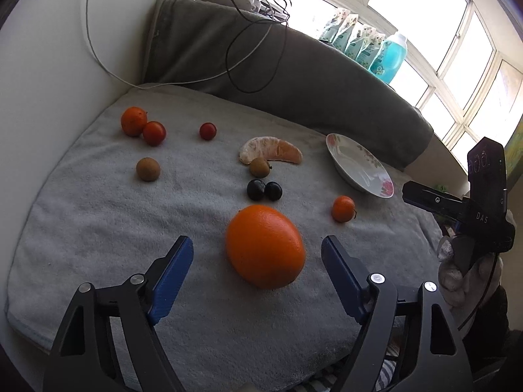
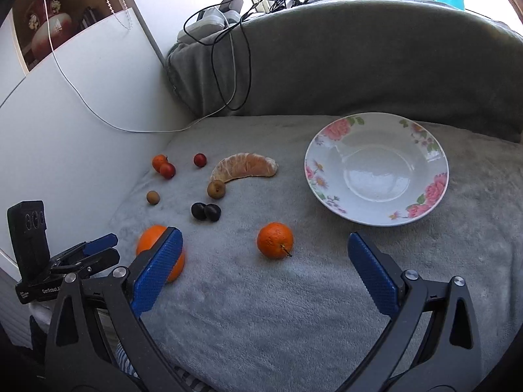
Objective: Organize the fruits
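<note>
A big orange (image 1: 265, 245) lies on the grey towel (image 1: 98, 228), just ahead of my open, empty left gripper (image 1: 257, 248); it also shows in the right wrist view (image 2: 153, 240). My right gripper (image 2: 264, 254) is open and empty, with a small tangerine (image 2: 275, 240) just ahead of it. A flowered white bowl (image 2: 327, 170) stands empty at the right. Farther off lie a peeled citrus half (image 2: 243, 166), two dark plums (image 2: 206, 211), two brown fruits (image 2: 216, 189), two red fruits (image 2: 200, 159) and another tangerine (image 2: 159, 162).
A grey cushioned backrest (image 2: 359, 65) with draped black and white cables (image 2: 228, 65) rises behind the towel. A white wall (image 2: 65, 114) stands at the left. Blue-green bottles (image 1: 389, 55) line the window sill.
</note>
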`<state>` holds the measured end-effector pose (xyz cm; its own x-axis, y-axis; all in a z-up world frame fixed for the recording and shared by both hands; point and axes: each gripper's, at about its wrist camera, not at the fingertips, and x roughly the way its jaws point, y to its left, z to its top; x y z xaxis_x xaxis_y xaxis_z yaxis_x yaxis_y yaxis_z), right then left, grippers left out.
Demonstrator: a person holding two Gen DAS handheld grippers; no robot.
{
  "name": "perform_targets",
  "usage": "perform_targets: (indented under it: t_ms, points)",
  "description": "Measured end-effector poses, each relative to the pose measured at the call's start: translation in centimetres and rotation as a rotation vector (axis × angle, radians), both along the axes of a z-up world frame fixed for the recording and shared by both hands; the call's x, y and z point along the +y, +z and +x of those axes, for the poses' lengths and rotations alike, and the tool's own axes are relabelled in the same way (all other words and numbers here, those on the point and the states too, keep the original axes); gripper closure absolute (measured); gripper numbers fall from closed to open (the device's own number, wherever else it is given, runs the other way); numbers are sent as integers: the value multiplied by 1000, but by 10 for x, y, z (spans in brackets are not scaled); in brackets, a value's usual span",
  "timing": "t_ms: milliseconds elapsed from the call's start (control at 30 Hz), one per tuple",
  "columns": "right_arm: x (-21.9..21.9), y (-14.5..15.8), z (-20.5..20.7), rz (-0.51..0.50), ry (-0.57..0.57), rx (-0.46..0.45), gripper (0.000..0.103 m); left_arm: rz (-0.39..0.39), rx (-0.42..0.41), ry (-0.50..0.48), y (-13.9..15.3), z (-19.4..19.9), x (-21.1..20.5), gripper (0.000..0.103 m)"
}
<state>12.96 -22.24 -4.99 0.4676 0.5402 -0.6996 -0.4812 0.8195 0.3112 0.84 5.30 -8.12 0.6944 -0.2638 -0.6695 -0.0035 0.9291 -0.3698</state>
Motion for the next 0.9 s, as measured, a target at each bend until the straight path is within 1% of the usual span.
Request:
perform_targets:
  t_ms: [100,200,300,367,467,533,567,633,733,900]
  points:
    - [16,-6,3,27,71,58,4,-21,18,-10,-5,1,-1,25]
    - [32,-14,8,54,130,124,10,-41,32,-21,-10,3,-1,25]
    - [49,-24,12,64,187,189,16,-49,36,-32,-13,4,-3,29]
    - [59,-30,14,68,215,223,19,-56,40,-39,-14,5,-4,33]
    - [73,-38,15,71,250,265,19,-64,49,-50,-17,6,-6,35]
    - [82,-43,17,71,272,292,23,-67,55,-58,-19,7,-6,35]
    - [86,-46,17,71,283,305,25,-68,57,-62,-20,7,-7,38]
    - [94,-50,18,74,300,327,26,-70,61,-68,-21,8,-8,43]
    - [104,-55,19,79,318,348,26,-71,64,-78,-22,8,-9,47]
    - [121,-59,18,78,361,375,27,-60,62,-83,-21,9,-11,47]
